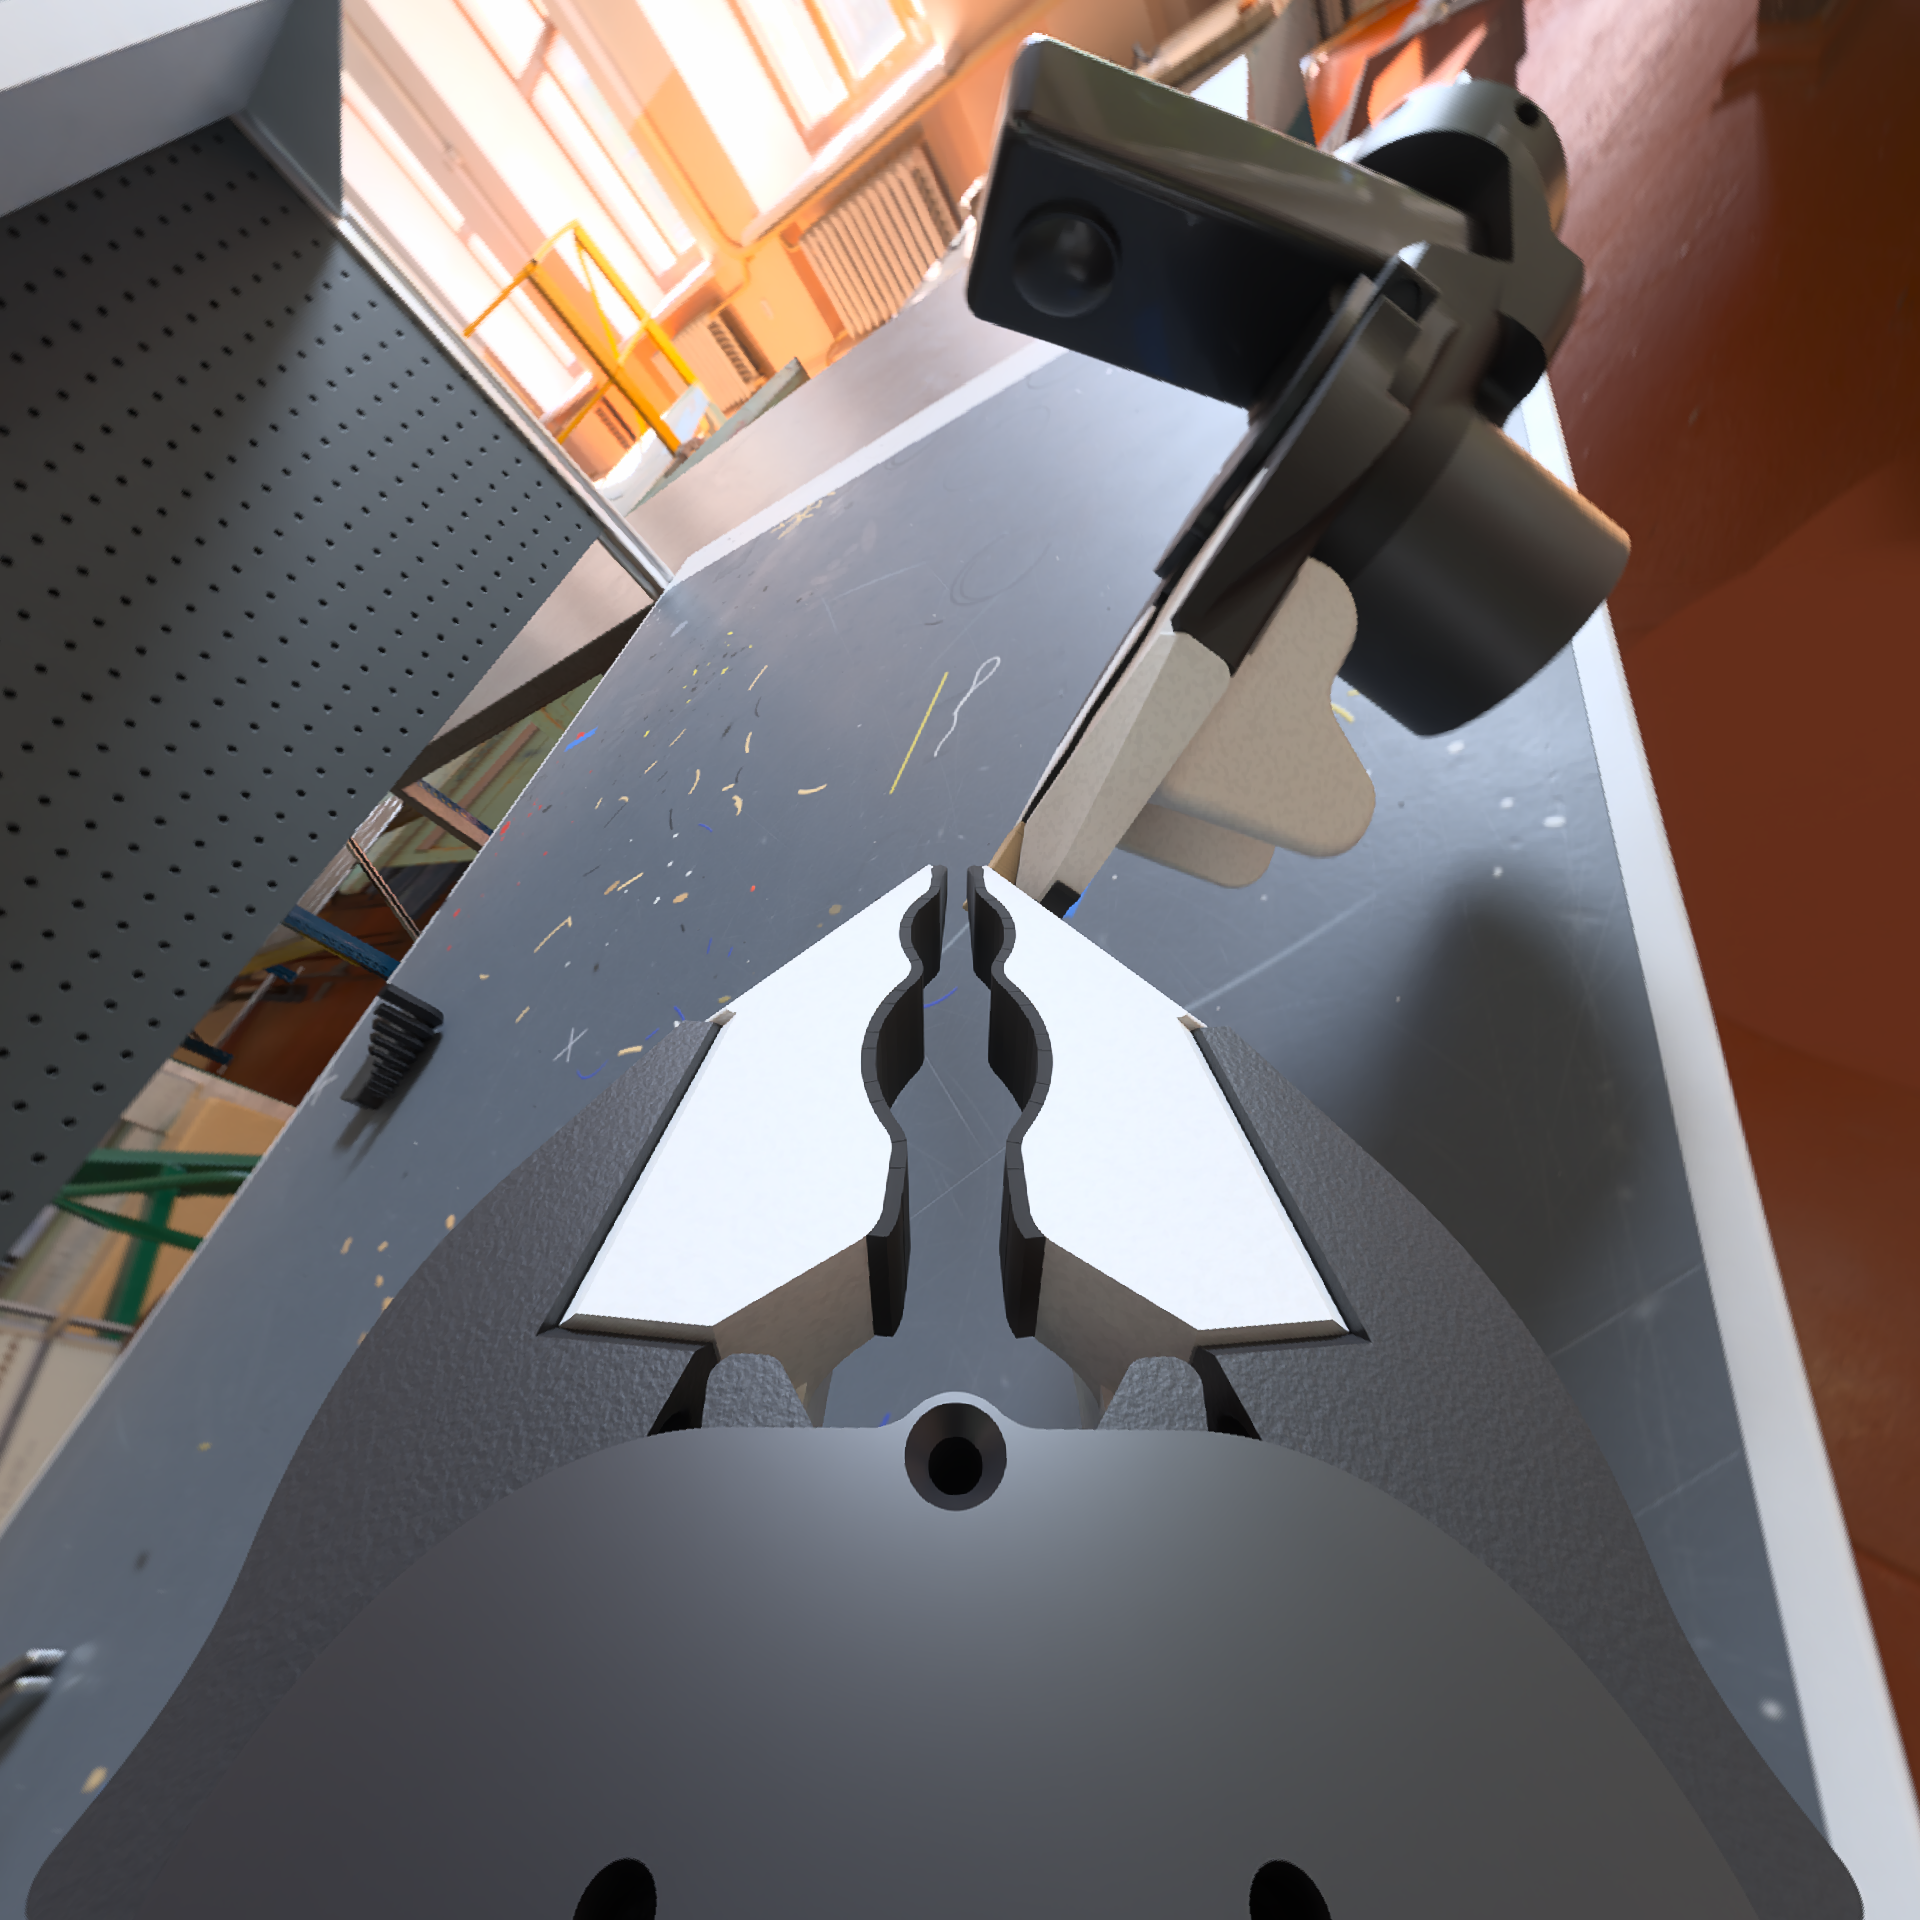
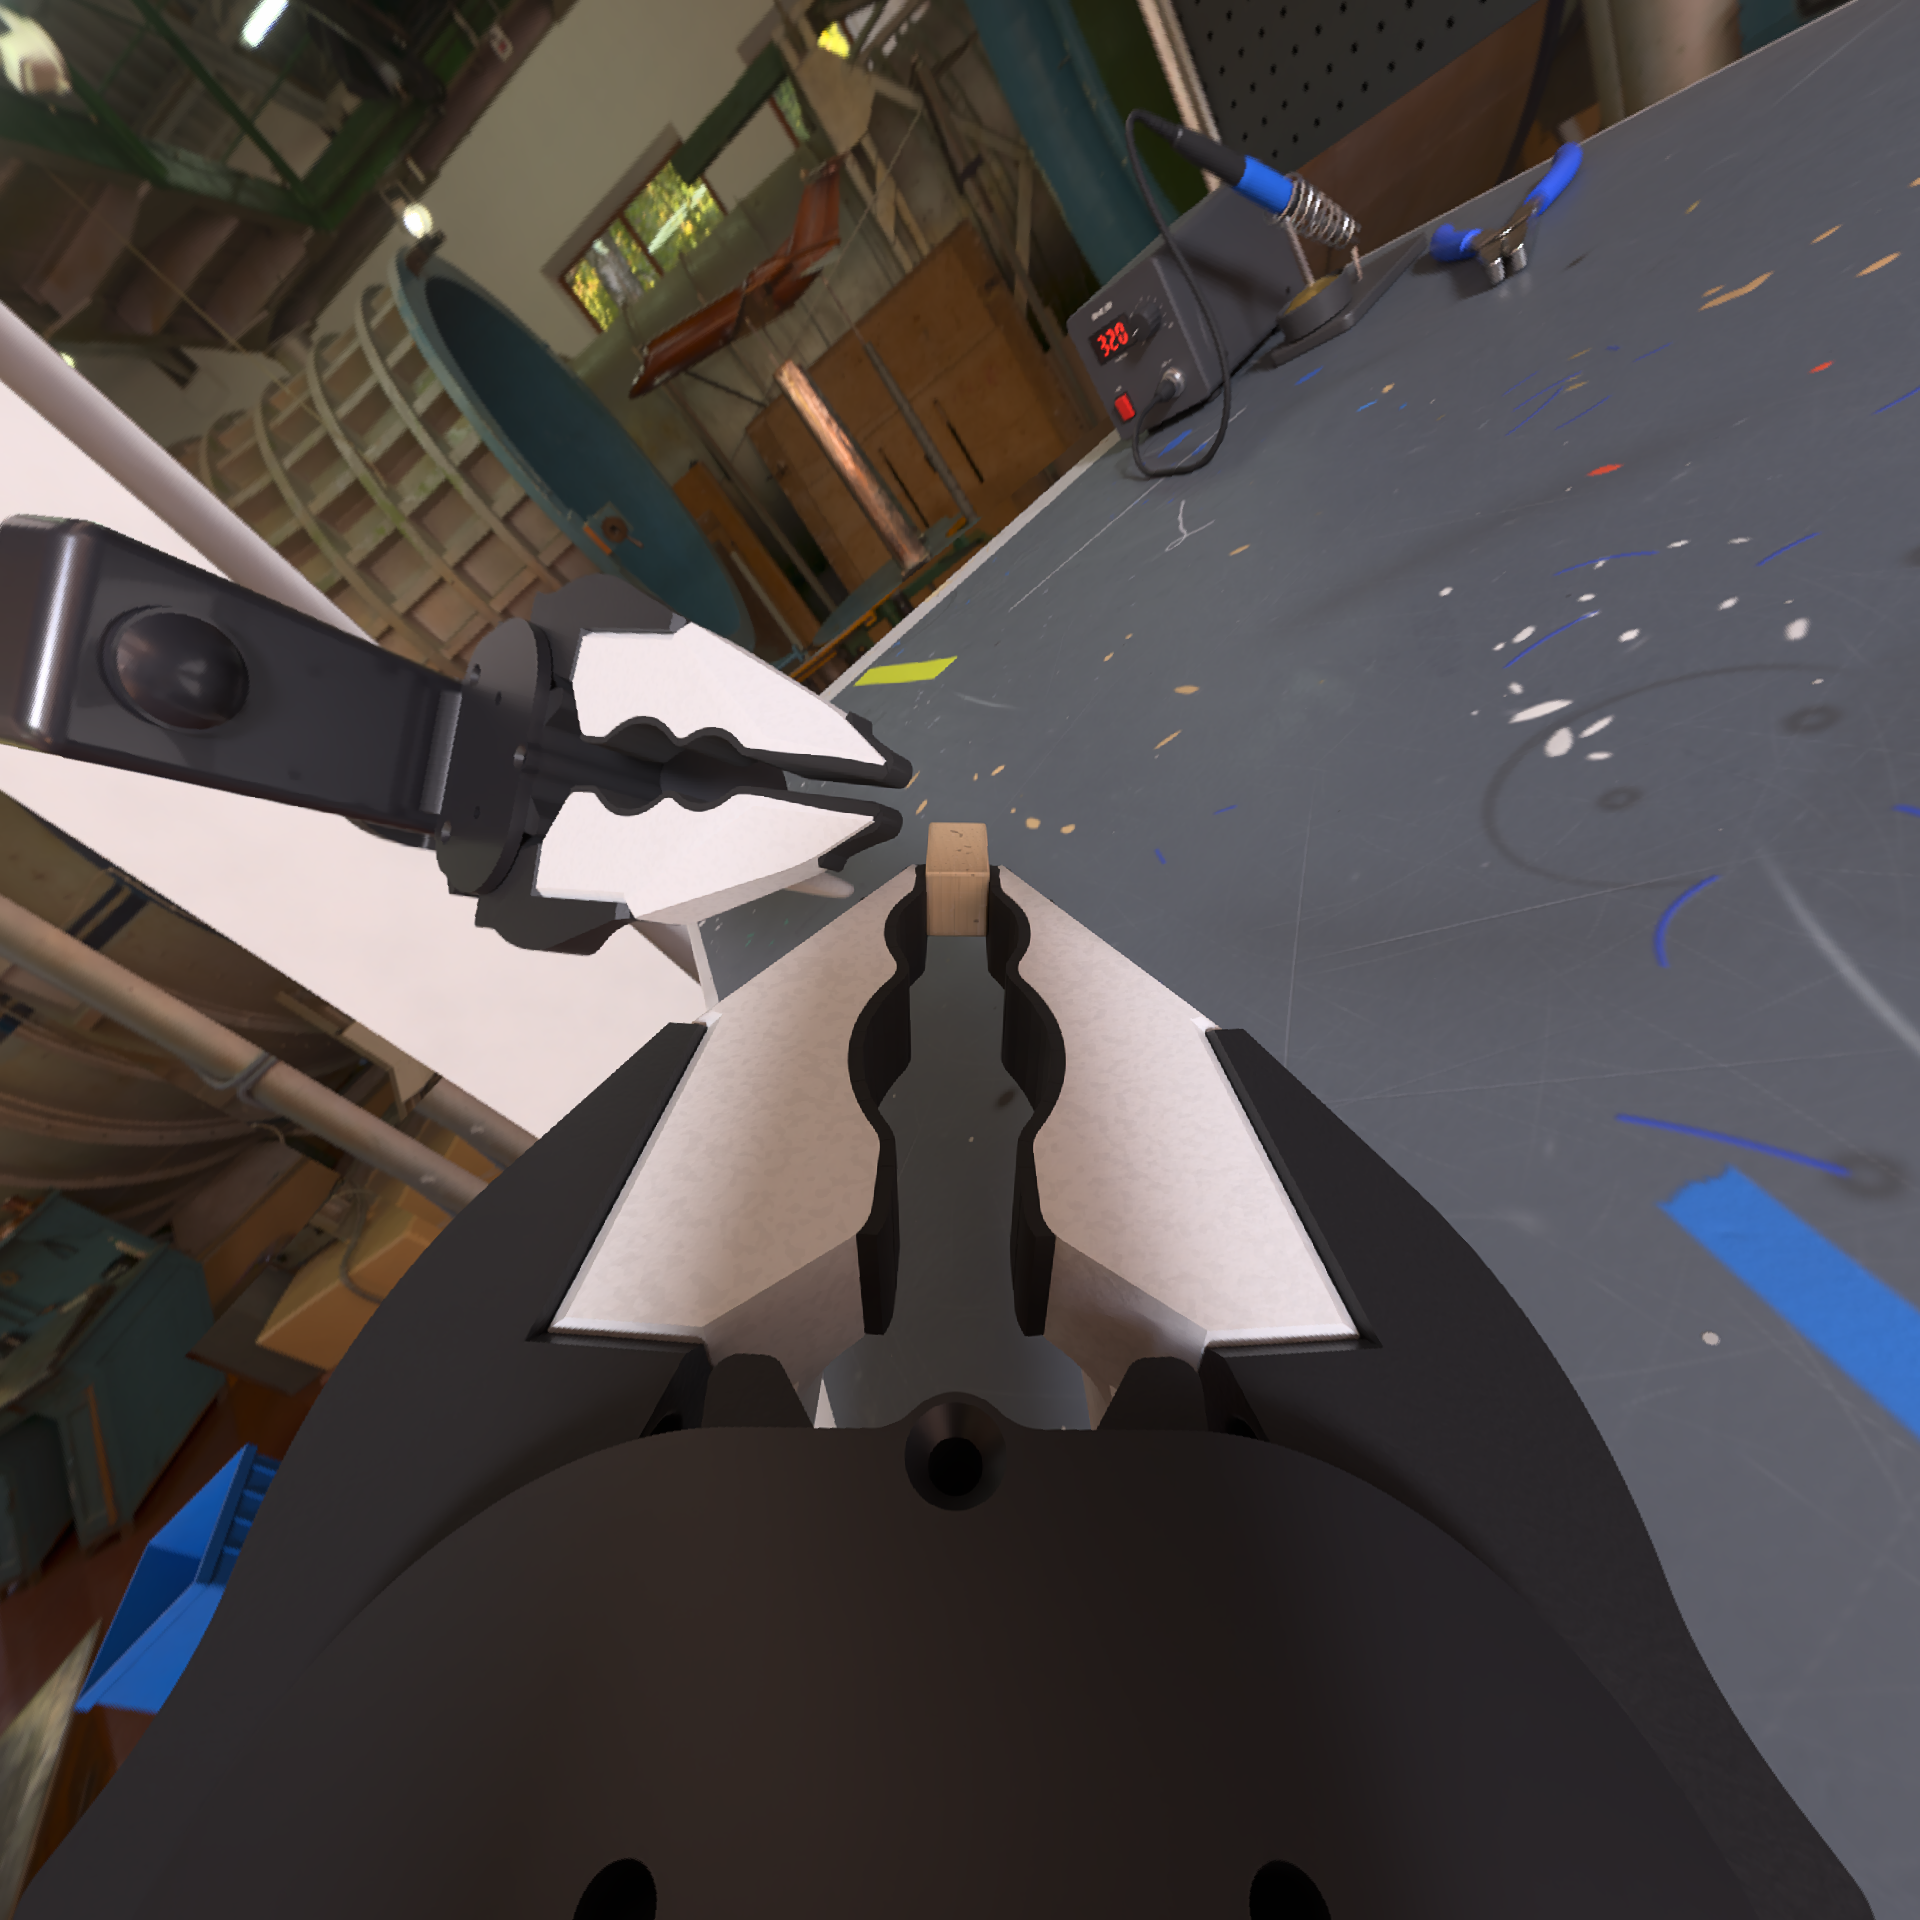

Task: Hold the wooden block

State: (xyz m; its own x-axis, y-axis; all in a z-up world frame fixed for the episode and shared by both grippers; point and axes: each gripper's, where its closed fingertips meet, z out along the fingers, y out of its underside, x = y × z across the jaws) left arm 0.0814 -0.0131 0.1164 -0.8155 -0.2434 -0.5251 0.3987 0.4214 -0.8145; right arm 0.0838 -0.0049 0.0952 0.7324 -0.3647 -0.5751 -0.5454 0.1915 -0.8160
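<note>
The wooden block (image 2: 956, 878) is a small pale cube. My right gripper (image 2: 956, 885) is shut on it at the fingertips, over the grey table (image 2: 1455, 935). I cannot tell whether the block touches the table. In the left wrist view only a thin brown sliver of the block (image 1: 1006, 844) shows beside the right gripper (image 1: 1039, 868), which points down at the table. My left gripper (image 1: 958, 883) is empty, its fingers shut to a narrow slit. It sits just left of the block, tips close to it but apart, and also shows in the right wrist view (image 2: 894, 800).
A soldering station (image 2: 1174, 322) and blue-handled pliers (image 2: 1507, 223) stand at the table's far end. Blue tape (image 2: 1808, 1278) and yellow-green tape (image 2: 904, 670) lie flat on the table. A pegboard panel (image 1: 208, 623) rises along one side, with a small black stepped part (image 1: 400, 1044) near it.
</note>
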